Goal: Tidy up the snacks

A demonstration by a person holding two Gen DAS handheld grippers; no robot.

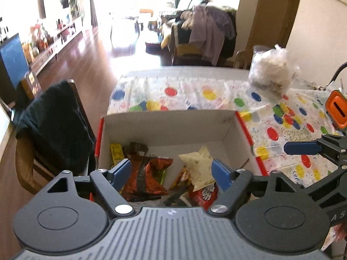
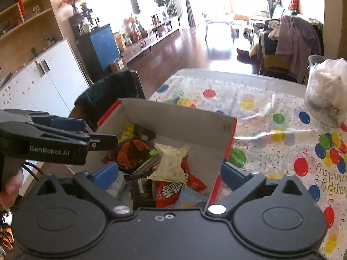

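Both tools, left [image 1: 171,171] and right [image 2: 169,173], hang above the box [image 1: 169,125] with jaws apart and empty. Snacks [image 1: 149,177] lie heaped inside the box, which keeps them together on the tabletop [image 1: 195,93].
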